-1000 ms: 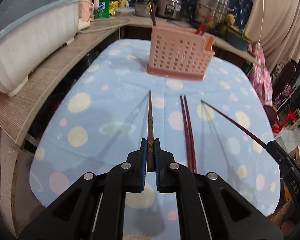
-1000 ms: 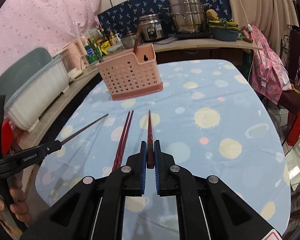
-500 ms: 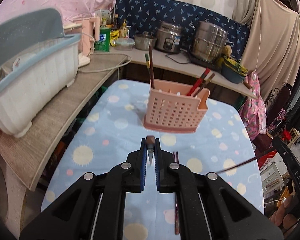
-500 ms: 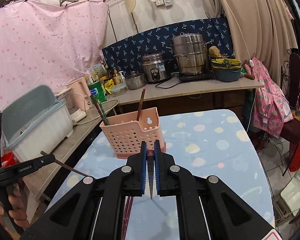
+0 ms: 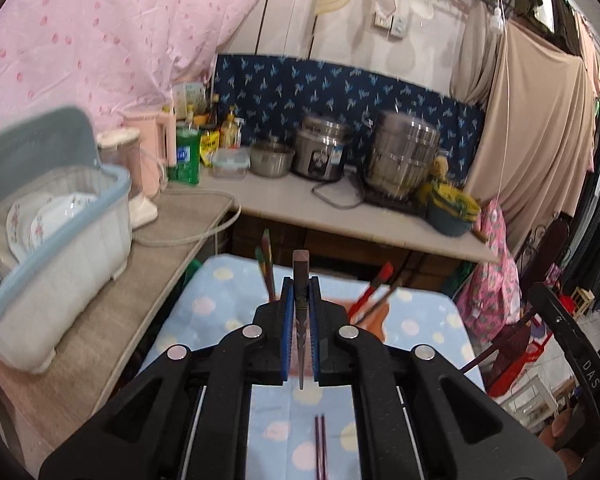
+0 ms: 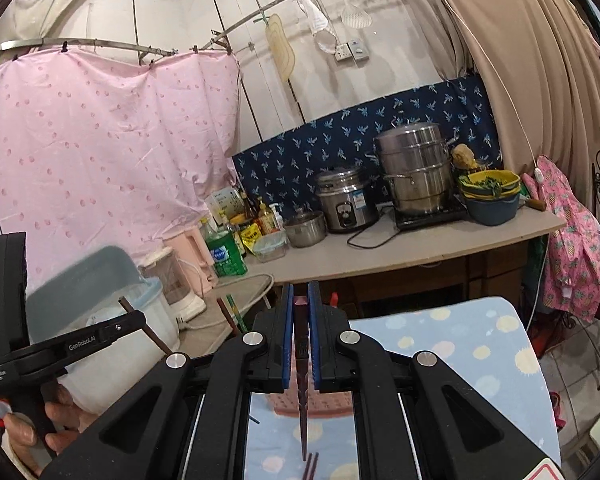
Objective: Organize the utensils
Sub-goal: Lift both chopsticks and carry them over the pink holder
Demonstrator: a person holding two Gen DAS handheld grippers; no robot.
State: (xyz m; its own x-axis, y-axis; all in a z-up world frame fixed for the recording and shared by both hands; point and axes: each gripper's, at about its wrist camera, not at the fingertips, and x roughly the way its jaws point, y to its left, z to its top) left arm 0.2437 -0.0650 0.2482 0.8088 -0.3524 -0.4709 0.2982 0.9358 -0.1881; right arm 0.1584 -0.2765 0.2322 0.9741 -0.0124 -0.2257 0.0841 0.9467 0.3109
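Presently, left wrist view: left gripper [image 5: 301, 312], jaws clamped on one brown chopstick [image 5: 301, 280], blunt end poking past the tips, point hanging down between the arms. Ahead of and below the jaws, the pink basket [image 5: 374, 316], mostly hidden behind the fingers; already stocked, two sticks to the left of the jaws, red-tipped ones [image 5: 376, 284] to the right. Under the jaws on the cloth [image 5: 204, 312], one dark pair [image 5: 321, 444] not yet collected.

Right wrist view: right gripper [image 6: 301, 312], jaws clamped on a second chopstick [image 6: 301, 384], point downward. Basket below the jaws, pair beneath the tip. Left gripper off to the left, stick held.

Judgement: partly done; two sticks in transit, one pair left.
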